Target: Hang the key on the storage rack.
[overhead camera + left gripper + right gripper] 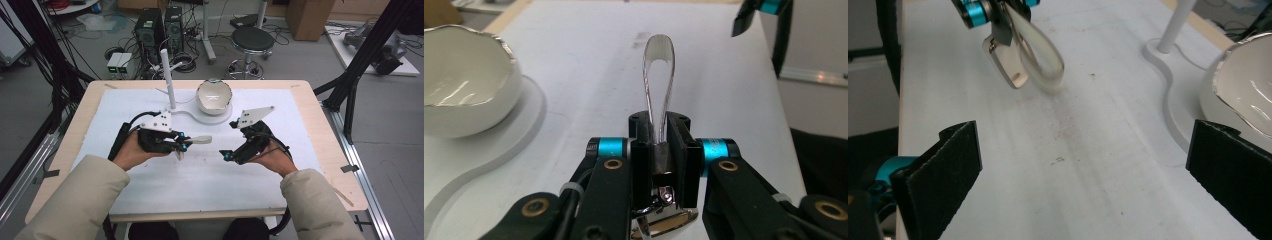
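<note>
Silver spoon (659,75) is pinched in the left gripper (660,145); right gripper (1083,175) jaws spread wide over the surface (210,175).

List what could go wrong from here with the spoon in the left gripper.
1. The left gripper is shut on the spoon near one end only, so most of it juts out past the jaws; a knock could make it pivot or slip.
2. The right gripper stands open with nothing between its jaws and close to the spoon; the two might collide.
3. The bowl sits tilted on its white stand; a bump from the spoon may tip it.
</note>
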`<state>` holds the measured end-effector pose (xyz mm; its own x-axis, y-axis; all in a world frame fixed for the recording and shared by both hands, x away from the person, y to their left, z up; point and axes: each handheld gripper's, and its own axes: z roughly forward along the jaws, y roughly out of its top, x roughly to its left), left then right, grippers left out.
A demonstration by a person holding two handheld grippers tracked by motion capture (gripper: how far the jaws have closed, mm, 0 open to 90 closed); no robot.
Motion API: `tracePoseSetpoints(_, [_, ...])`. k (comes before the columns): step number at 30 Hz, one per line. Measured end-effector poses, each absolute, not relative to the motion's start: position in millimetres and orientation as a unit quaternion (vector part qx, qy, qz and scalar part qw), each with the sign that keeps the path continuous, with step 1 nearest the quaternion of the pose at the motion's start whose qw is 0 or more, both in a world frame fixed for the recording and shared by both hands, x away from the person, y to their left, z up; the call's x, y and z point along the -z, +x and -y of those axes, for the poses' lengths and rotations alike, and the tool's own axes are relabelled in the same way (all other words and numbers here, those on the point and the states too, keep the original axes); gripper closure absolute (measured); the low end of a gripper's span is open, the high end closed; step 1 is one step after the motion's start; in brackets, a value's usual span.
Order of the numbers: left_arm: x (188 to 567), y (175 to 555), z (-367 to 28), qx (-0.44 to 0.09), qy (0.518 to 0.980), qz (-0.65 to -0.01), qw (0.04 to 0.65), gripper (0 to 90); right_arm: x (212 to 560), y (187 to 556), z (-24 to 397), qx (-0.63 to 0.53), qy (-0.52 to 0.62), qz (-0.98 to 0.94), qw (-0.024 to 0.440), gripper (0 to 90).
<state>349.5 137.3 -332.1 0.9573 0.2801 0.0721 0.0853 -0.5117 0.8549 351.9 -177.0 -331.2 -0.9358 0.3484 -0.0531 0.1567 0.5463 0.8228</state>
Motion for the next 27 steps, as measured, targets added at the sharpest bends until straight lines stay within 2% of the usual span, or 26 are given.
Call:
tracePoseSetpoints(5, [327.9,352.9,-155.8,-0.165,0.83,-0.17,0.505,80.8,337.9,350.1,206.5,-0.507,0.182,-0.834,0.12,0.4])
tracePoseSetpoints(8, [326.2,356.6,-167.2,-0.176,0.804,-0.204,0.53,80.8,342.3,348.5,222.4,-0.517,0.205,-0.821,0.129,0.4])
tracePoseSetpoints(13, [322.6,358.4,-177.5,-0.222,0.772,-0.238,0.546,80.8,352.4,341.8,234.5,-0.524,0.214,-0.811,0.148,0.4])
tracePoseSetpoints(19, [320.5,362.5,-190.3,-0.277,0.718,-0.313,0.556,80.8,369.8,334.3,250.4,-0.544,0.231,-0.787,0.175,0.4])
tracePoseSetpoints(27, [325.7,372.8,-199.6,-0.298,0.7,-0.357,0.542,80.8,389.3,326.4,275.1,-0.589,0.251,-0.744,0.191,0.4])
